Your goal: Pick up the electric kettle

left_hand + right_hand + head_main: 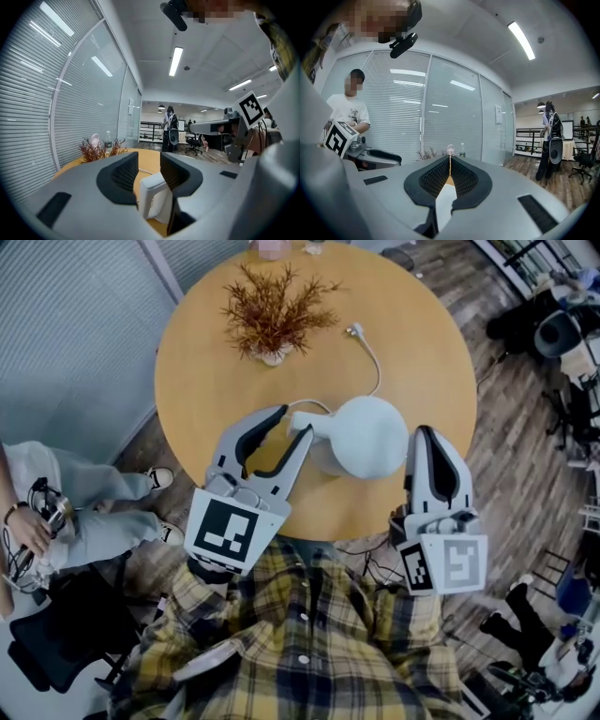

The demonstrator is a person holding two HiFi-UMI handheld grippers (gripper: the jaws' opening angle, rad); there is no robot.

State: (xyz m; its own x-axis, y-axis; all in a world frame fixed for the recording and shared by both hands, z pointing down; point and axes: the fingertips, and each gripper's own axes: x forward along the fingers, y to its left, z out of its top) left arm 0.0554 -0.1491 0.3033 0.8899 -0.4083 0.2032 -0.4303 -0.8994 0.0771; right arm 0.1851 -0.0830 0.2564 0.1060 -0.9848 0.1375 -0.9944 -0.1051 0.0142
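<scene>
- A person [89, 498] in light trousers and pale shoes sits on the floor side to the left of the table [202, 371], well apart from everything on it.
- The left hand-held gripper [291, 426] reaches over the near edge of the round wooden table. Its jaws stand apart, and the handle [153, 199] of the electric kettle rises between the two black pads, closer to the right-hand pad. I cannot tell whether that pad touches it, and there is no squeeze on the handle.
- A dried reddish plant [272, 307] in a small pot stands toward the far side of the table.
- The white electric kettle [367, 435] sits upright near the table's near edge, between the two grippers.
- Its cord [377, 367] curls away across the table and ends in a plug [353, 331].
- The right hand-held gripper [427, 434] lies just beside the kettle's right side. Its jaws are pressed together and hold nothing.
</scene>
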